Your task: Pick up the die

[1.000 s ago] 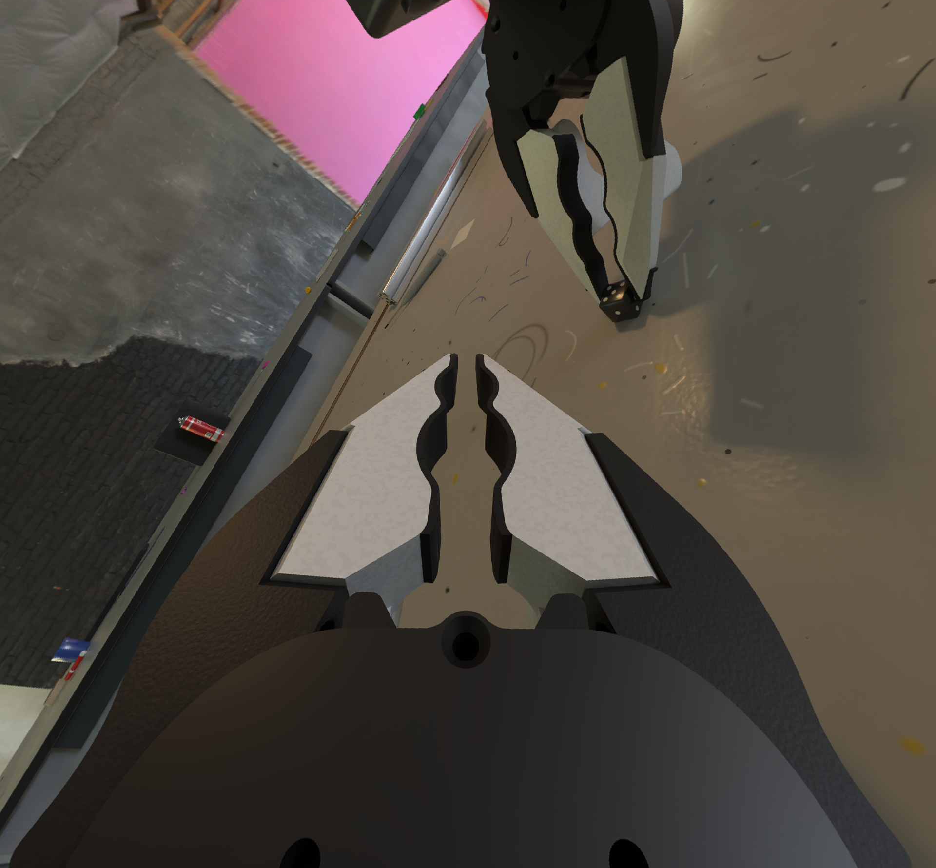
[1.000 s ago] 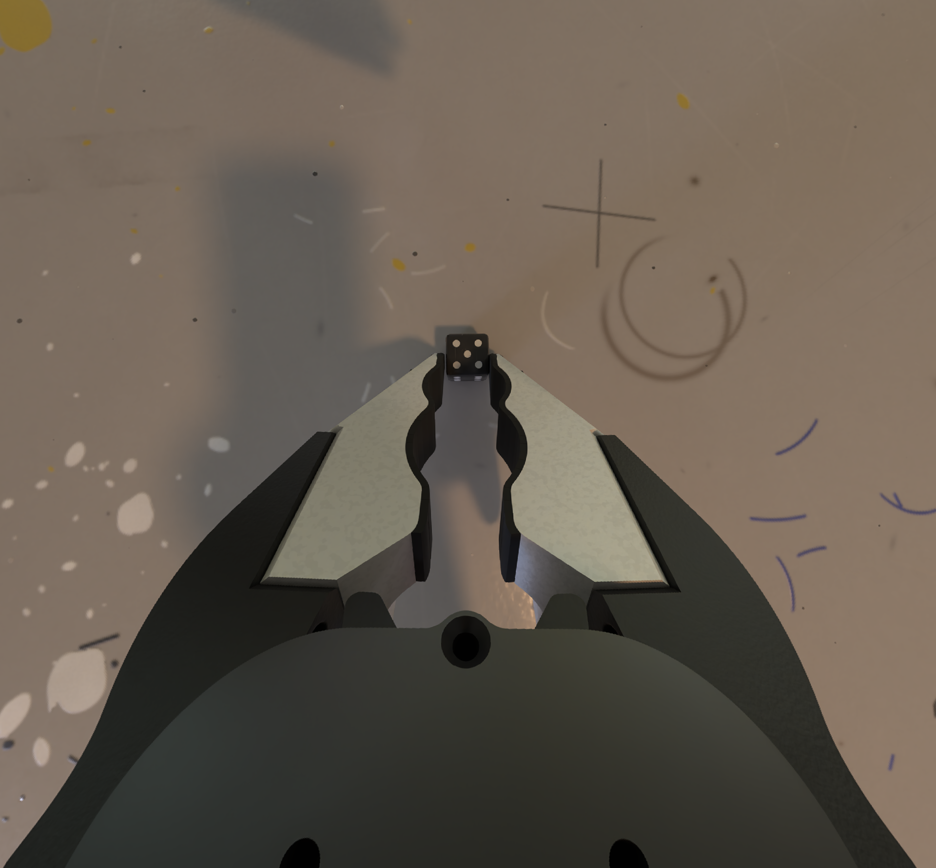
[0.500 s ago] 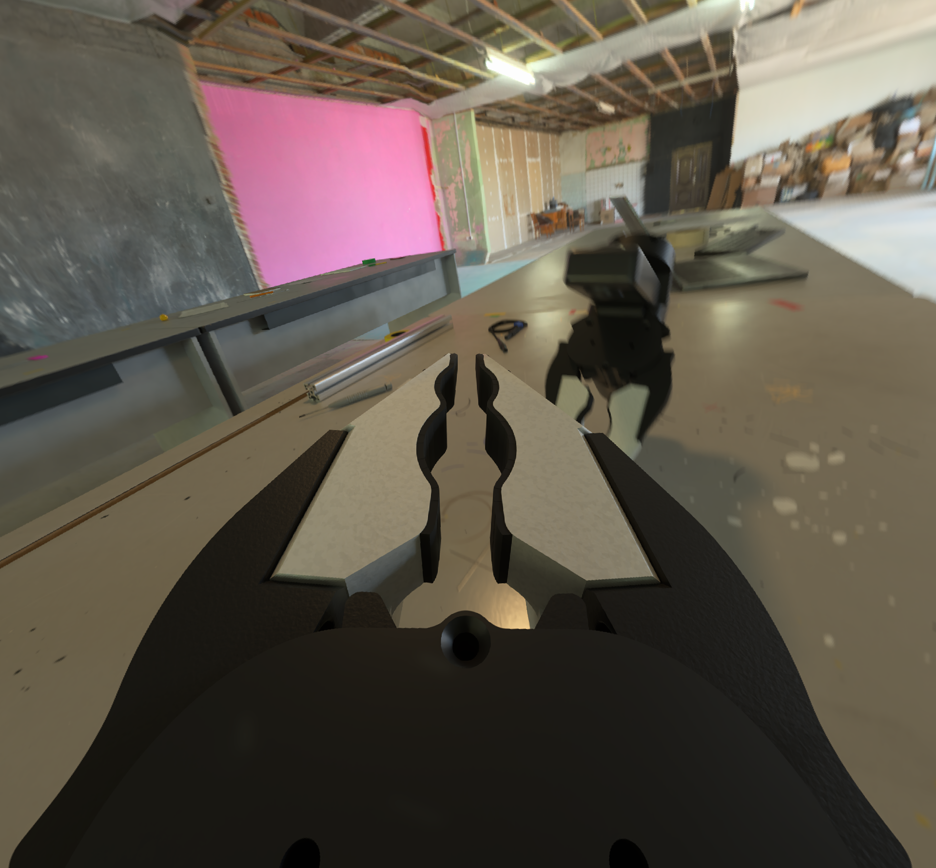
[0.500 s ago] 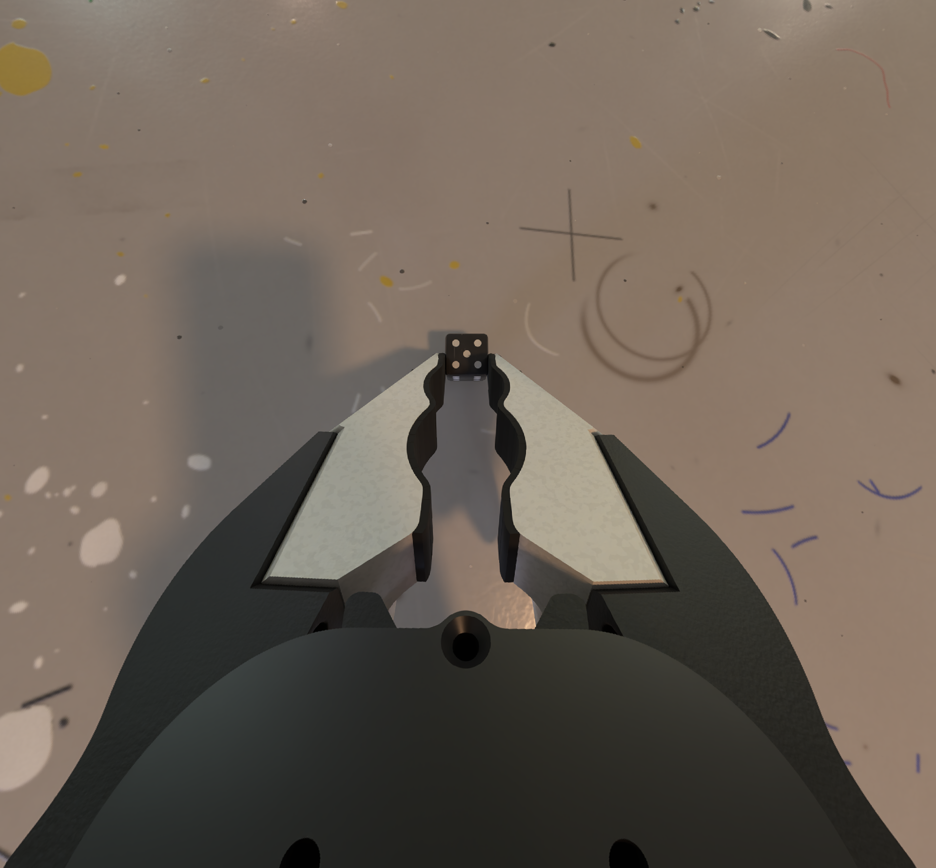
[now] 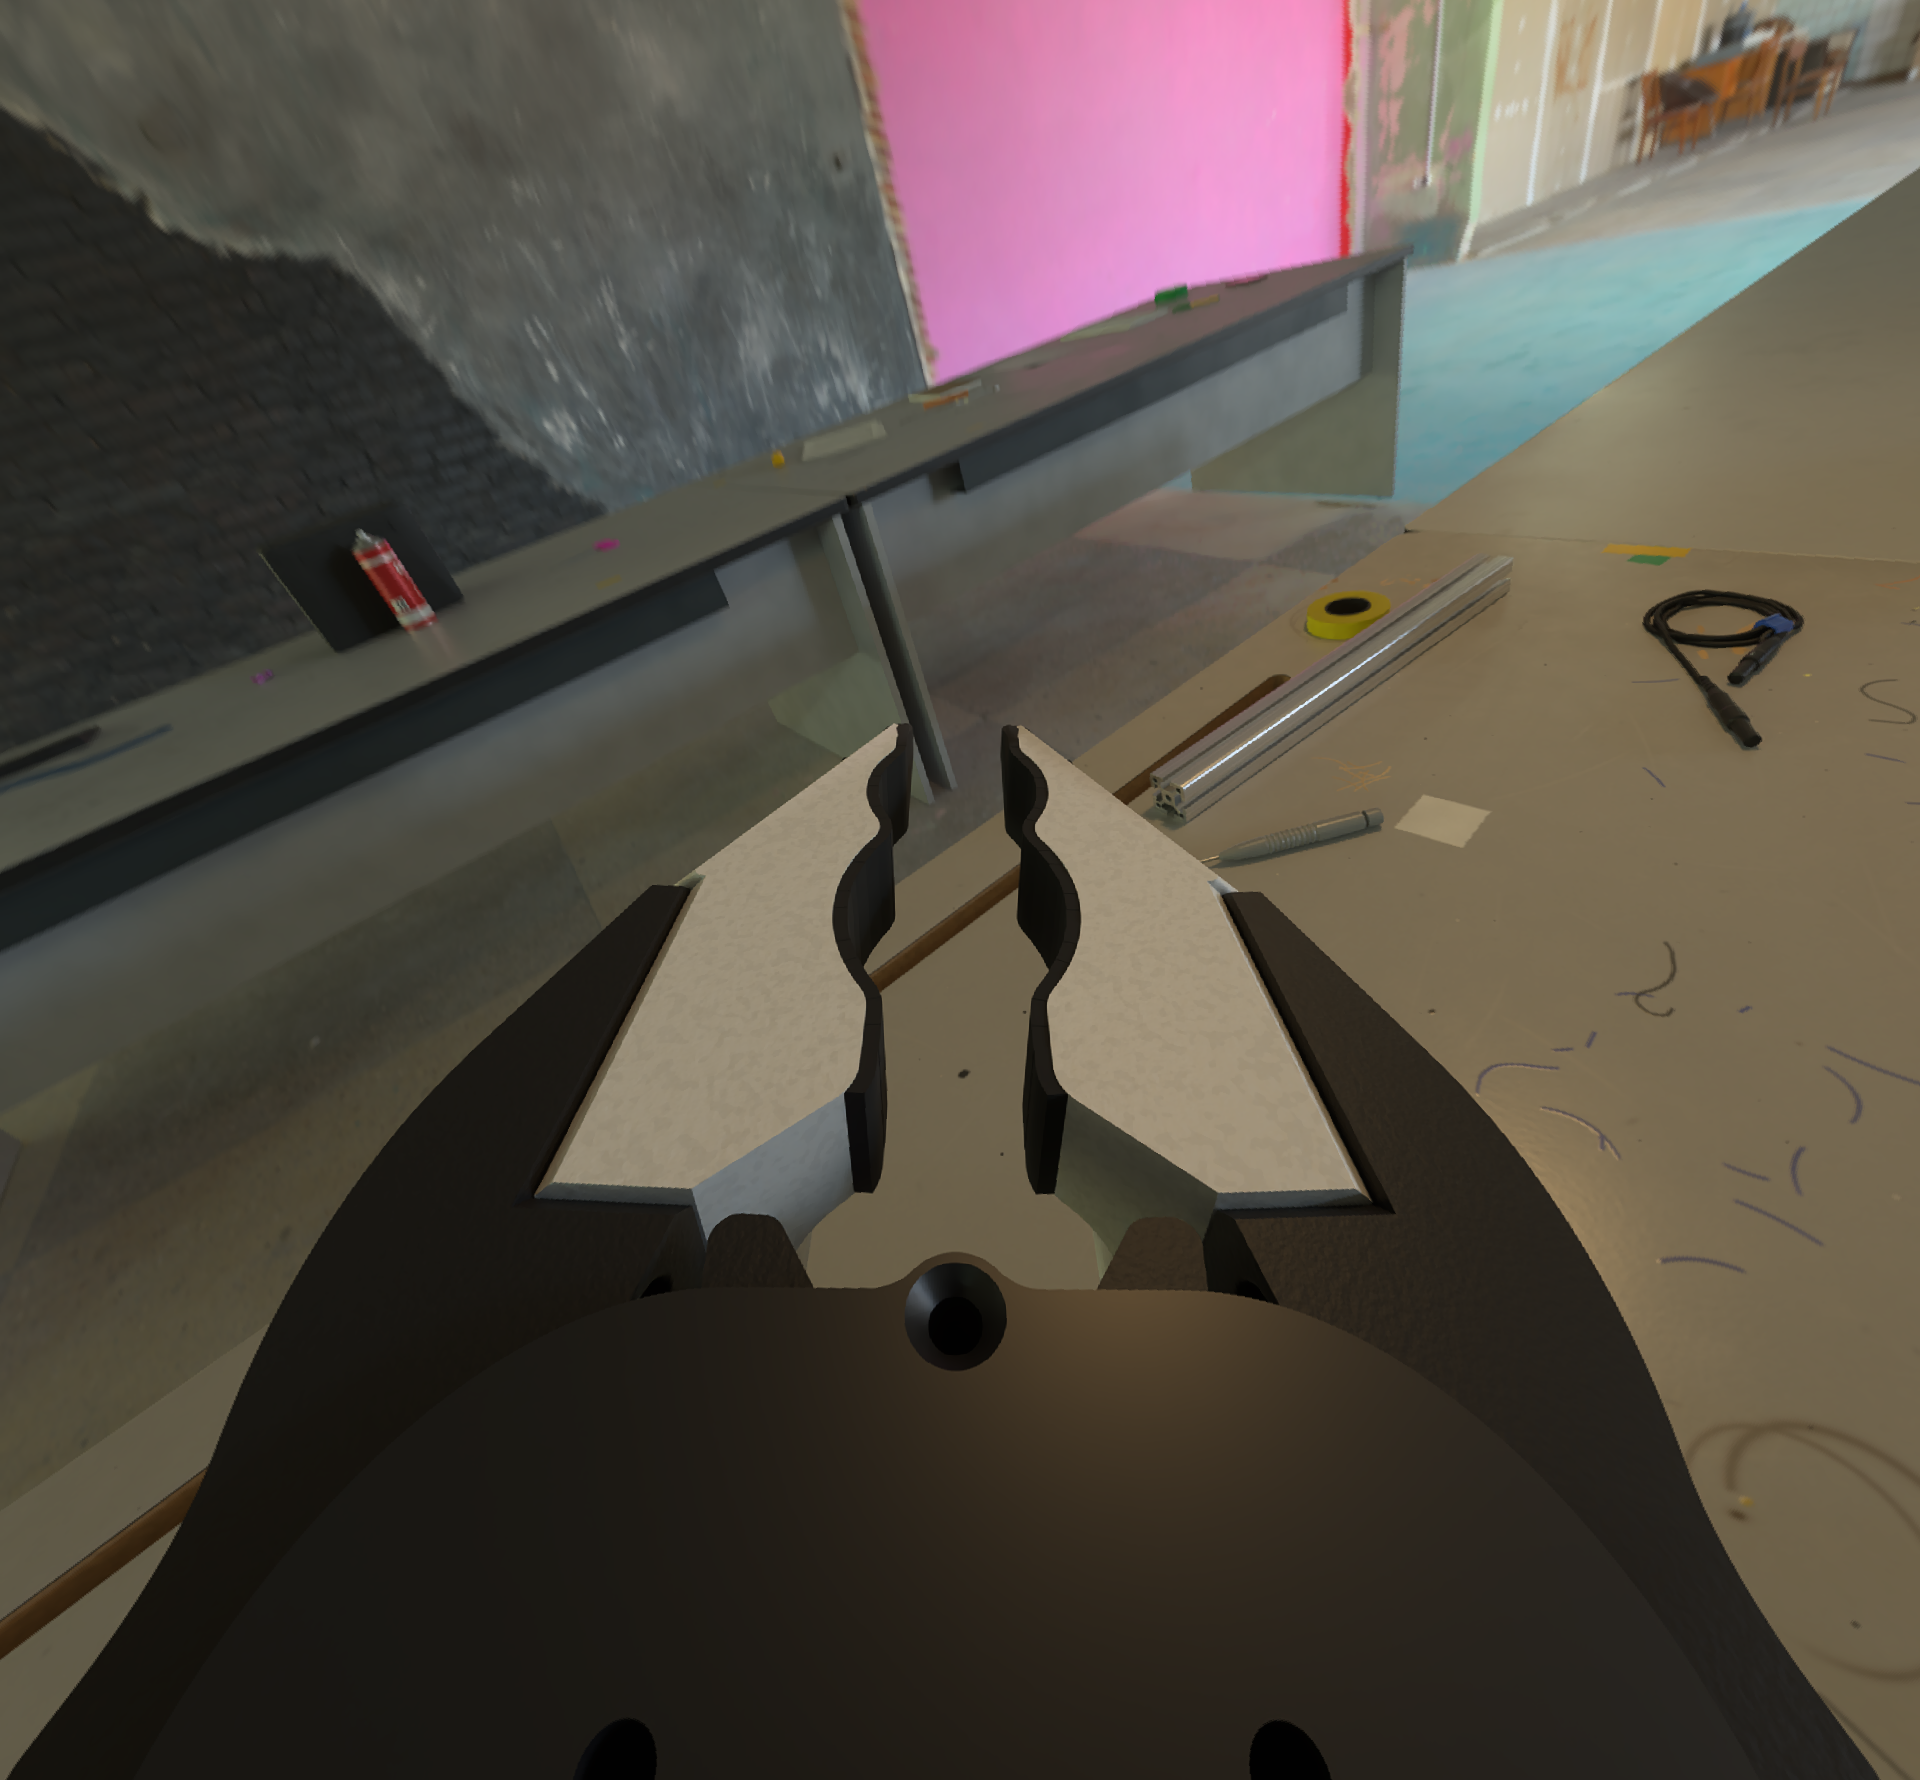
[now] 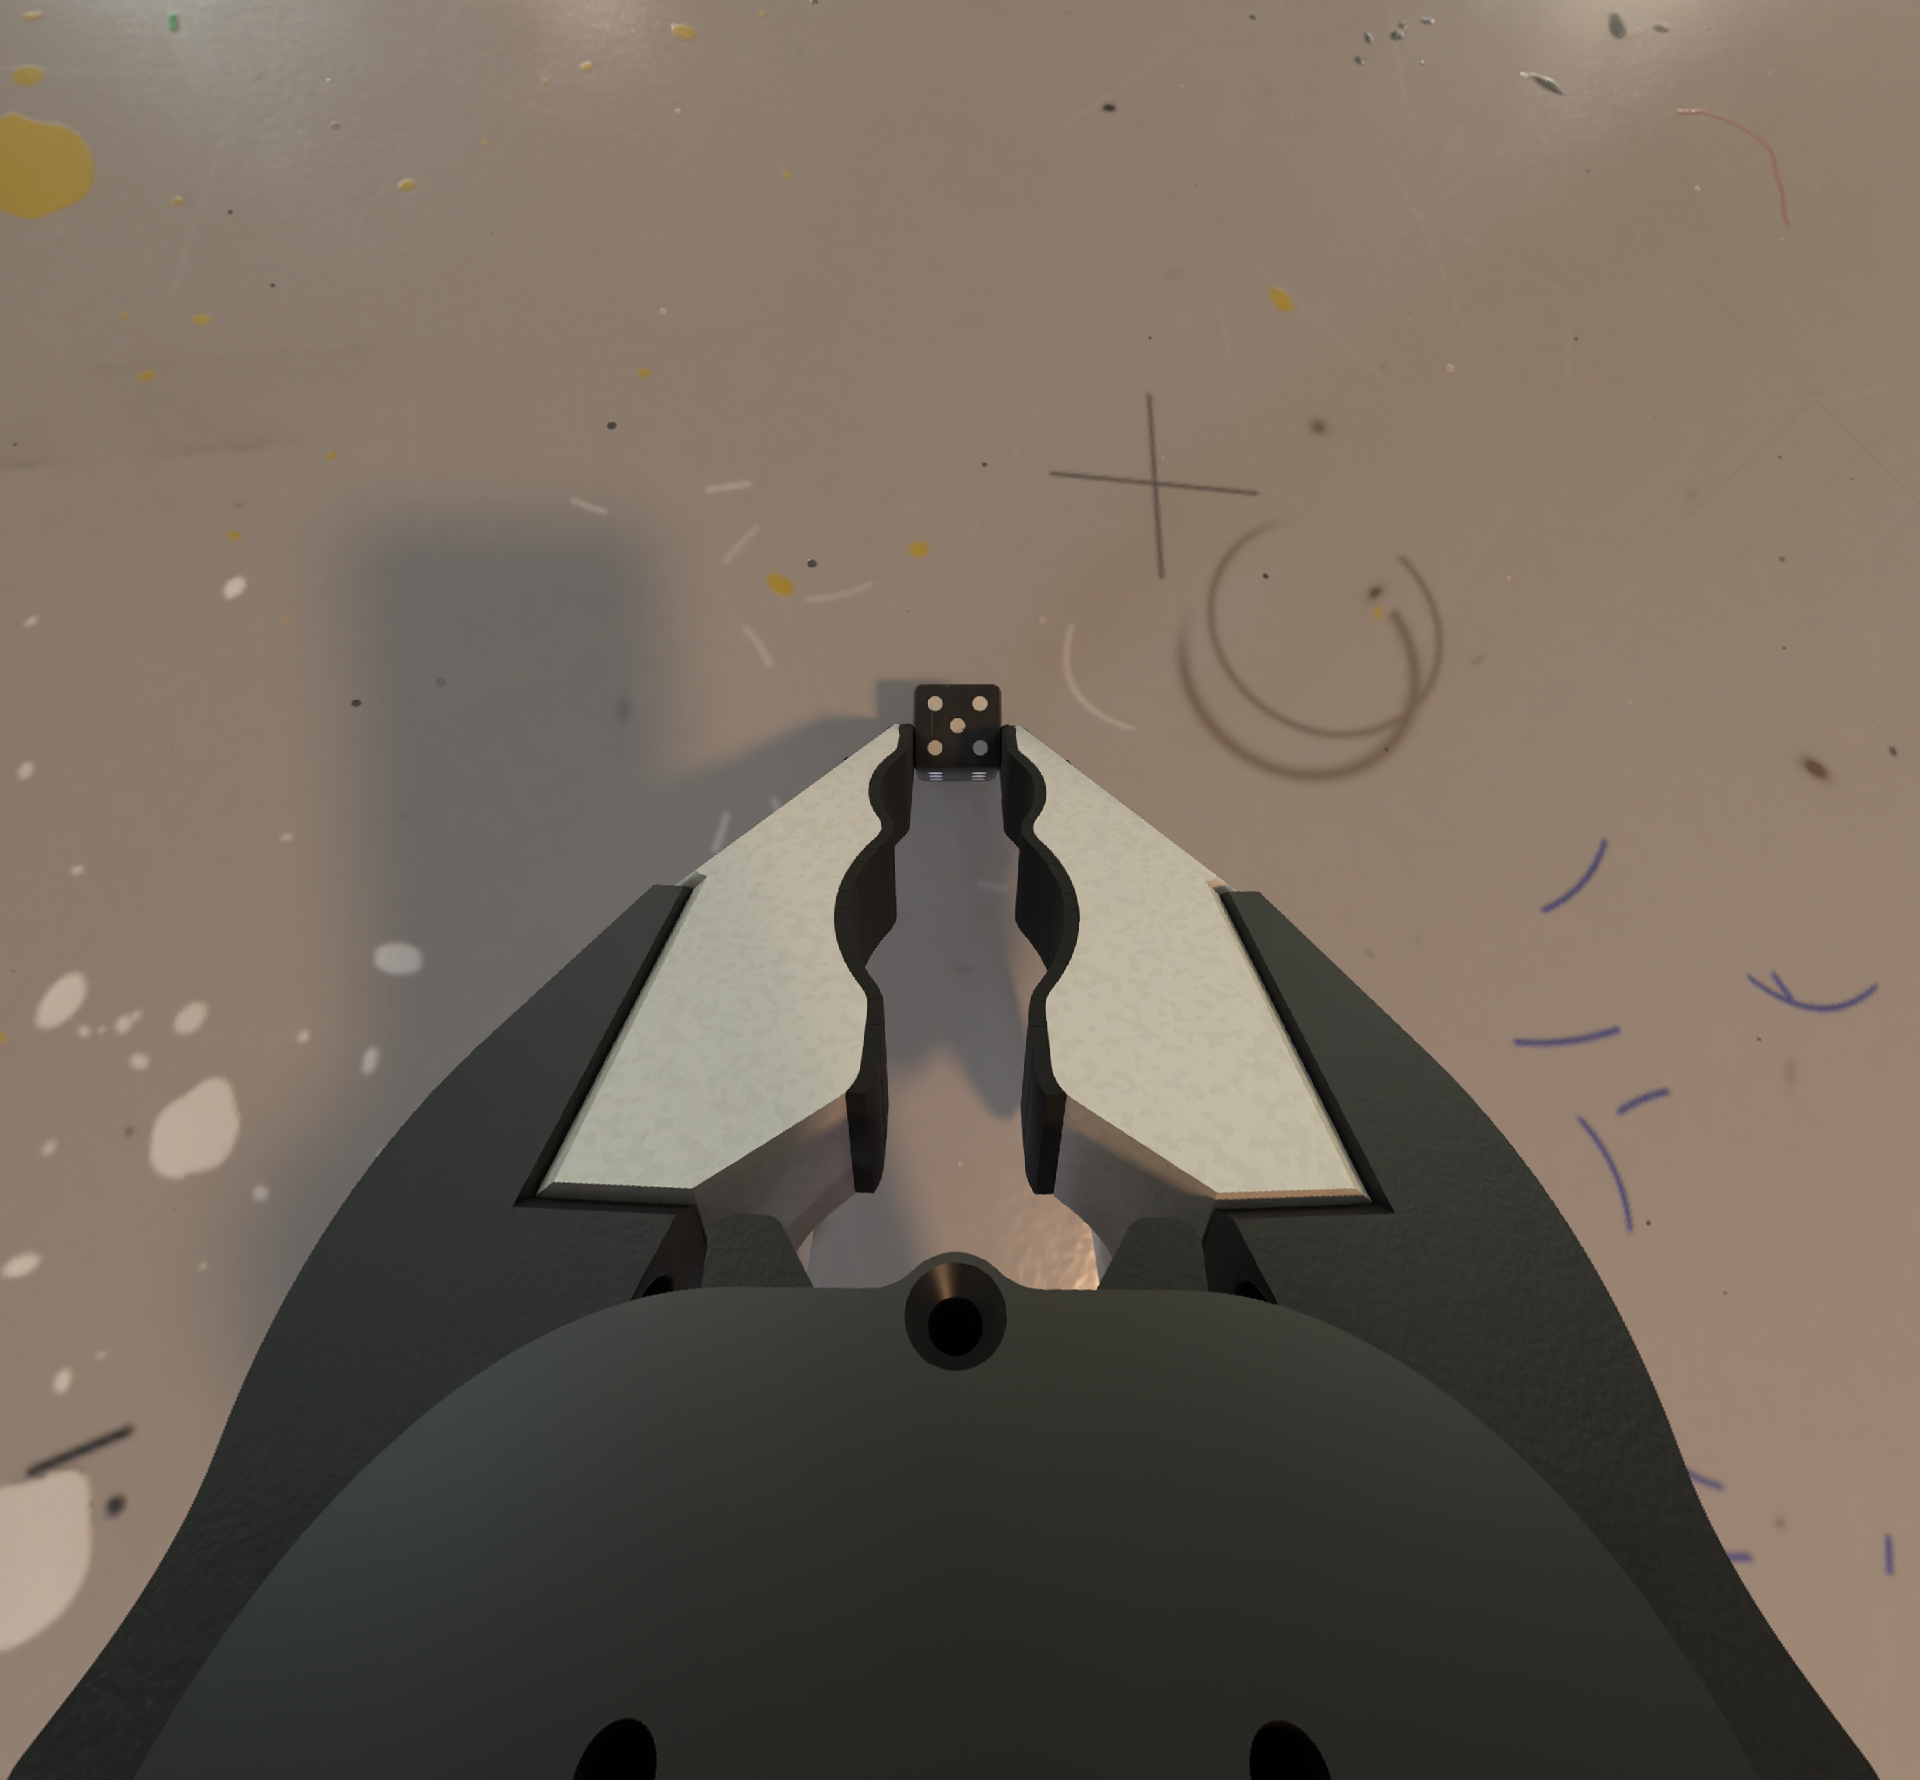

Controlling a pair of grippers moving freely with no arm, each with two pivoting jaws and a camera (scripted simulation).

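Note:
The die (image 6: 956, 728) is small and black with pale dots. It sits pinched between the fingertips of my right gripper (image 6: 956, 756), which is shut on it and holds it above the beige table (image 6: 1351, 172); the die's shadow falls on the table just behind it. My left gripper (image 5: 956, 743) is empty, its jaws a narrow gap apart. It points over the table's left edge toward a grey bench. The die and the right gripper do not show in the left wrist view.
In the left wrist view an aluminium bar (image 5: 1340, 681), a yellow tape roll (image 5: 1348, 612), a grey screwdriver (image 5: 1299, 835) and a black cable (image 5: 1714, 650) lie on the table (image 5: 1558, 951). A red can (image 5: 393, 580) stands on the grey bench (image 5: 727, 535) beyond the edge.
The right gripper has risen with the die; the table marks look smaller. The left gripper has swung left, so the right gripper left its view, and its jaws have parted a little.

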